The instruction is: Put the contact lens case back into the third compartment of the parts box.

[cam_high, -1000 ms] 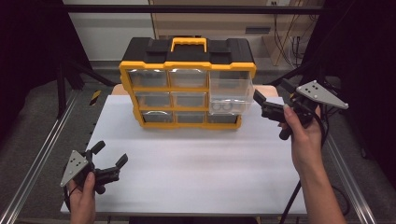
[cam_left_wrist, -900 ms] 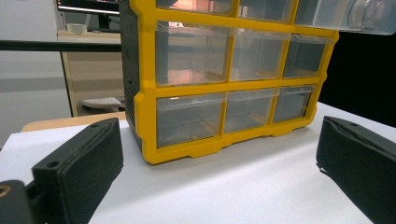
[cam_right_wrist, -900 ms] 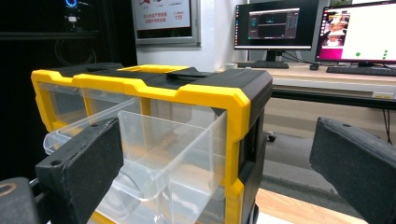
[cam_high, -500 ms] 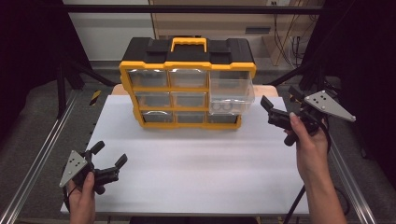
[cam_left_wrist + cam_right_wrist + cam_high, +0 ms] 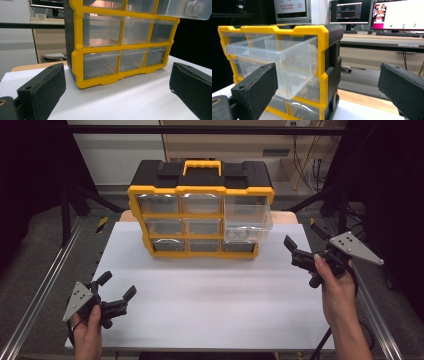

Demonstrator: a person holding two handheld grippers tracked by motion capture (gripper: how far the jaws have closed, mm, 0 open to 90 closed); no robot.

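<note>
Both tongs gape wide and empty: right gripper (image 5: 300, 251) hovers at three o'clock of the pulled-out clear plastic drawer (image 5: 248, 222) in the yellow-and-black plastic organiser (image 5: 200, 195). Left gripper (image 5: 116, 290) waits at seven o'clock over the white table (image 5: 210, 295); next, I judge, comes reaching that drawer squarely.

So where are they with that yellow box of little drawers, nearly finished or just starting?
Early on, it seems. Done: the top right drawer of the organizer is pulled out. In hand: nothing; the right tool hangs open beside the drawer, the left tool open near the table's front edge. Left: whatever goes in or comes out, then probably shutting it.
</note>
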